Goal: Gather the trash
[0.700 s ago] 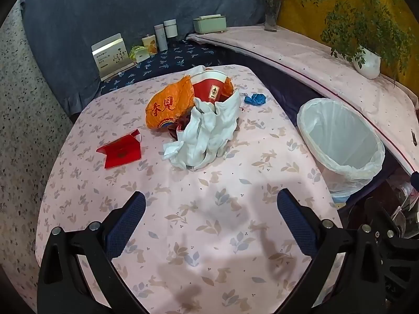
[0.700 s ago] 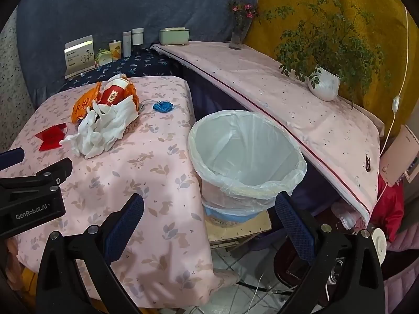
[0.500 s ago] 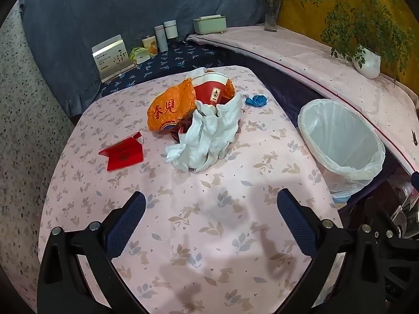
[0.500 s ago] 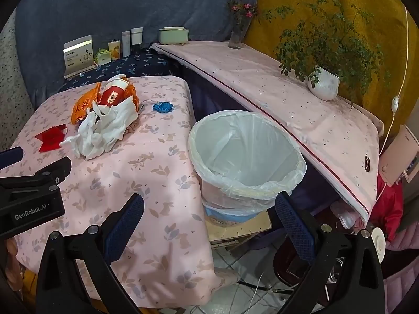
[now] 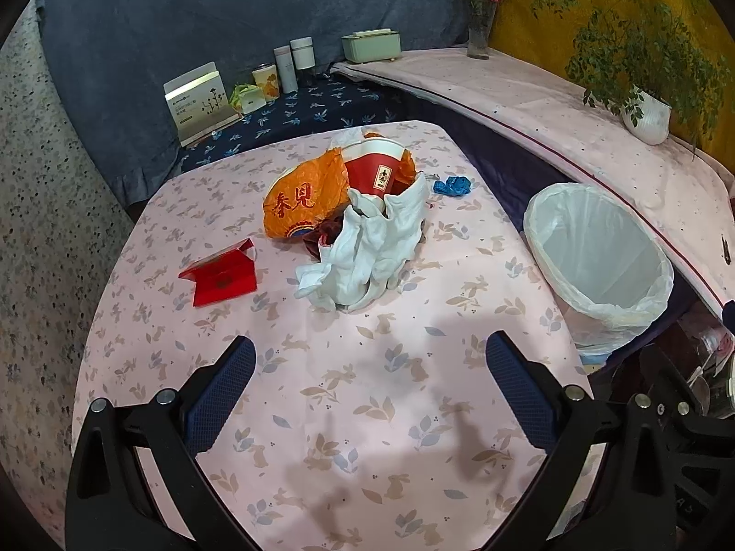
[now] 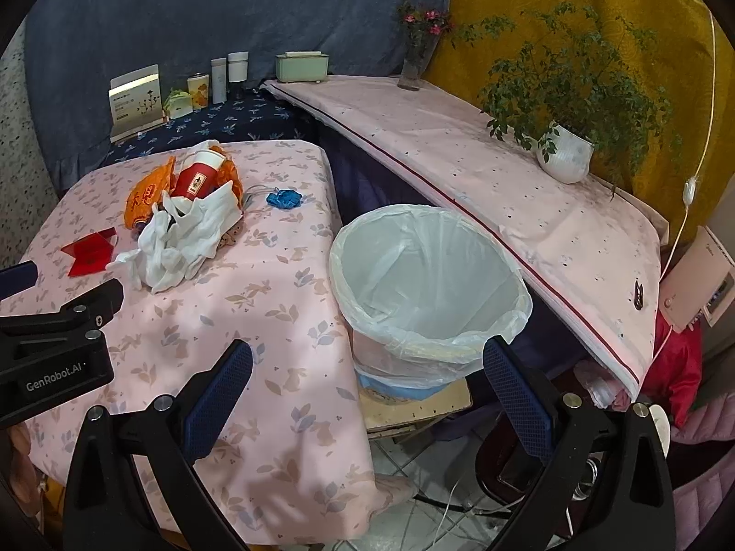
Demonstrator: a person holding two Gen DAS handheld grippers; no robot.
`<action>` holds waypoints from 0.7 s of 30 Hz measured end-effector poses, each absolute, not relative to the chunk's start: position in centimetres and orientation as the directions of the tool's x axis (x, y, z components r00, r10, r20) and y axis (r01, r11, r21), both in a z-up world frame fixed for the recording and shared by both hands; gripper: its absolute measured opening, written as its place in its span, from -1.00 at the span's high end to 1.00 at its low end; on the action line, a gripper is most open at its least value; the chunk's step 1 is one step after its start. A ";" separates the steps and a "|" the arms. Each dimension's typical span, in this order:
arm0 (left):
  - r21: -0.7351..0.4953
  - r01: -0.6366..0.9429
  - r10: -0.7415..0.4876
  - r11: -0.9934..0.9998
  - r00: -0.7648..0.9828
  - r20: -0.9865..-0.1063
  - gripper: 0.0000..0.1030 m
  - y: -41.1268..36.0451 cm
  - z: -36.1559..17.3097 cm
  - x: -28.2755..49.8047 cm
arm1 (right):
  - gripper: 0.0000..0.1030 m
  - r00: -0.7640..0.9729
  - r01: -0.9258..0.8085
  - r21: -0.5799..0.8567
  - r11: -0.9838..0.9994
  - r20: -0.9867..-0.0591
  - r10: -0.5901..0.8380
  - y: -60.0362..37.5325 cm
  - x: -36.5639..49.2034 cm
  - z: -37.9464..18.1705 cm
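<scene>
1. Left wrist view: the left gripper (image 5: 370,367) hangs over the near part of the pink leaf-print surface (image 5: 358,436), its jaws spread wide with nothing between them. The trash sits further back in a heap: a crumpled white cloth (image 5: 367,252) in front, an orange wrapper (image 5: 303,202) behind it to the left, and a red paper cup (image 5: 374,170) lying tipped at the back.

2. Same view: a red folded card (image 5: 220,275) lies apart to the left of the heap, and a small blue scrap (image 5: 452,185) sits alone to its right near the far edge. The lined bin (image 5: 597,266) stands just off the surface's right side, mouth open.

3. The step in hand looks like the reach for a first piece, and none is collected yet. The white cloth is nearest and soft, so my call is to come in low with jaws wide, pinch a thick fold rather than a loose corner, and lift straight up so the cup and wrapper do not drag along.

4. Right wrist view: the right gripper (image 6: 367,367) is also spread and empty, hovering over the surface's corner with the bin (image 6: 427,271) straight ahead. The left tool's black body shows at the left edge.

5. Same view: the cloth (image 6: 183,238), cup (image 6: 197,177) and blue scrap (image 6: 282,197) all lie well left of the bin. The bin's liner looks clear inside, so a release over the middle of the mouth should land cleanly; dropping near the rim risks snagging the loose plastic.
</scene>
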State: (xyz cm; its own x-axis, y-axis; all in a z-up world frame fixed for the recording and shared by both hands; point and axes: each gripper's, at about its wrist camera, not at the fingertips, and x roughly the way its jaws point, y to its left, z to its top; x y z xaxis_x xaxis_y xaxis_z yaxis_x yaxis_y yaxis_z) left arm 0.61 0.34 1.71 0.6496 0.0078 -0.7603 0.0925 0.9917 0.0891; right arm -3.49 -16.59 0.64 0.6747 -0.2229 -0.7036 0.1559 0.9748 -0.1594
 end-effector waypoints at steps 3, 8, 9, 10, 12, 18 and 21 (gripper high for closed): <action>0.086 0.097 0.002 0.992 0.651 -0.759 -0.86 0.2 1.8 0.5 | -0.87 0.674 0.159 -0.163 0.974 -0.702 -0.227 -16.8 -3.7 0.8; 0.087 0.101 0.000 0.991 0.654 -0.757 -0.86 -0.3 1.9 0.4 | -0.87 0.671 0.172 -0.167 0.971 -0.702 -0.240 -17.5 -3.8 1.2; 0.087 0.102 -0.001 0.991 0.654 -0.756 -0.86 -0.4 1.9 0.4 | -0.87 0.670 0.175 -0.167 0.970 -0.702 -0.241 -17.6 -3.8 1.2; 0.087 0.102 -0.001 0.991 0.654 -0.756 -0.86 -0.4 1.9 0.4 | -0.87 0.668 0.177 -0.166 0.970 -0.703 -0.242 -17.7 -3.8 1.2; 0.089 0.098 0.003 0.991 0.657 -0.754 -0.86 -0.4 2.0 0.4 | -0.87 0.667 0.181 -0.164 0.970 -0.705 -0.243 -17.8 -3.7 1.2; 0.091 0.091 0.008 0.992 0.662 -0.750 -0.86 -0.3 2.2 0.7 | -0.87 0.669 0.181 -0.157 0.971 -0.704 -0.239 -17.6 -3.5 1.2; 0.091 0.090 0.009 0.992 0.663 -0.749 -0.86 -0.2 2.3 0.7 | -0.87 0.670 0.179 -0.156 0.971 -0.704 -0.236 -17.5 -3.4 1.4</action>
